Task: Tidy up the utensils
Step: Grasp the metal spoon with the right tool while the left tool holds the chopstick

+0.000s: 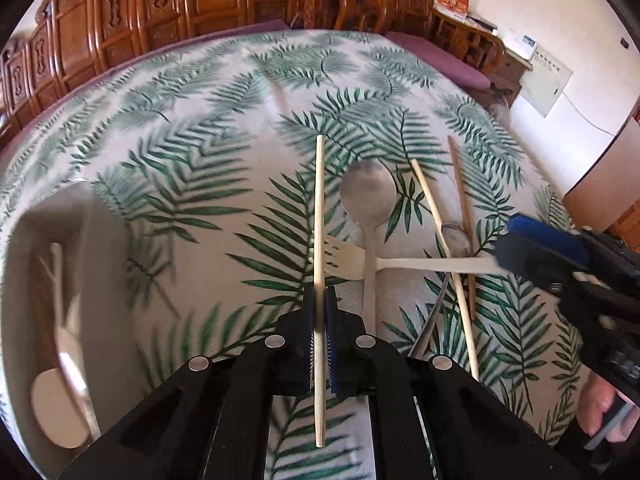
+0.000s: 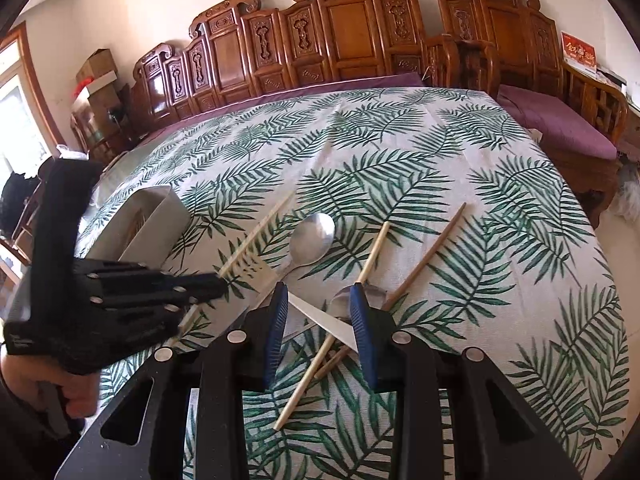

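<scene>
1. Tongs first: my left tongs [image 1: 319,312] are clamped tight on a pale chopstick [image 1: 319,216], pads pressing it from both sides. The stick runs straight out ahead of the fingers over the leaf-print cloth [image 1: 180,128] on the surface.
2. Right tongs [image 2: 320,320] are partly open, holding nothing as far as I can see. The handle of the pale fork [image 2: 320,318] passes across the gap between the blue pads; I can't tell if either pad touches it.
3. The rest of the pile sits mid-surface: a big metal spoon [image 1: 369,200] with the fork's handle crossing its handle, a second pale chopstick [image 1: 440,240] lying diagonally, a darker brown chopstick [image 1: 462,208] just beside it, and a smaller metal spoon [image 1: 456,236] tucked under those sticks.
4. Off to the left there's a white box [image 2: 160,216] with some utensils already in it. In the left wrist view it's blurry, but I can make out a pale spoon-shaped thing inside.
5. Carved wooden bench [image 2: 340,32] with purple cushions runs along the far edge.
</scene>
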`<state>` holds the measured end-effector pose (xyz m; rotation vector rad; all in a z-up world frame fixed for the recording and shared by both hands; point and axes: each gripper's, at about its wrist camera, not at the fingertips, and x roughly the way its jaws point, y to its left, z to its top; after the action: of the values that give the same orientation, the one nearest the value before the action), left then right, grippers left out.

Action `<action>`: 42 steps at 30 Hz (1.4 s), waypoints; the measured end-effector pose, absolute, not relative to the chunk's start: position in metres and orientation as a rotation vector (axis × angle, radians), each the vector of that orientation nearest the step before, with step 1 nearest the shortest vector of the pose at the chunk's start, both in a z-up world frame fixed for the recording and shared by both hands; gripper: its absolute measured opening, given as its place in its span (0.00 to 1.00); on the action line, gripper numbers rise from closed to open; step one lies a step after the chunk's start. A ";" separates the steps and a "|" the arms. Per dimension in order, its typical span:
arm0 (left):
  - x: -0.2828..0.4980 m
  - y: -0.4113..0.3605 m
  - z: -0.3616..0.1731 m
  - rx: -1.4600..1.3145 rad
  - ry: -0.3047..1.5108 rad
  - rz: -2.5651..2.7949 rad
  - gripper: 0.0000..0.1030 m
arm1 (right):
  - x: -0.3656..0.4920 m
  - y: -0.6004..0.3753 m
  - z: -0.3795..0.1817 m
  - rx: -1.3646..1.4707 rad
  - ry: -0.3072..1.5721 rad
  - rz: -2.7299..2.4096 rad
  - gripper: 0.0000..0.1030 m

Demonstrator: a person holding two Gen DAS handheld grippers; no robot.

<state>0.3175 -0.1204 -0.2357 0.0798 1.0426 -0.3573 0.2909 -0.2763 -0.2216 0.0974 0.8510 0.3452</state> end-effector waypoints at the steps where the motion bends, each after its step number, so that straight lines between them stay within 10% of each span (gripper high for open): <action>1: 0.314 -0.117 -0.231 0.083 1.033 -0.360 0.04 | 0.292 -0.273 -0.223 0.106 0.858 0.355 0.34; 42: 0.279 -0.059 -0.182 0.027 0.887 -0.370 0.04 | 0.312 -0.202 -0.263 -0.078 1.007 0.149 0.23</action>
<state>0.2786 -0.0589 -0.1823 0.0271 0.8870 -0.3698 0.3124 -0.2020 -0.2628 -0.0781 1.0067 0.1488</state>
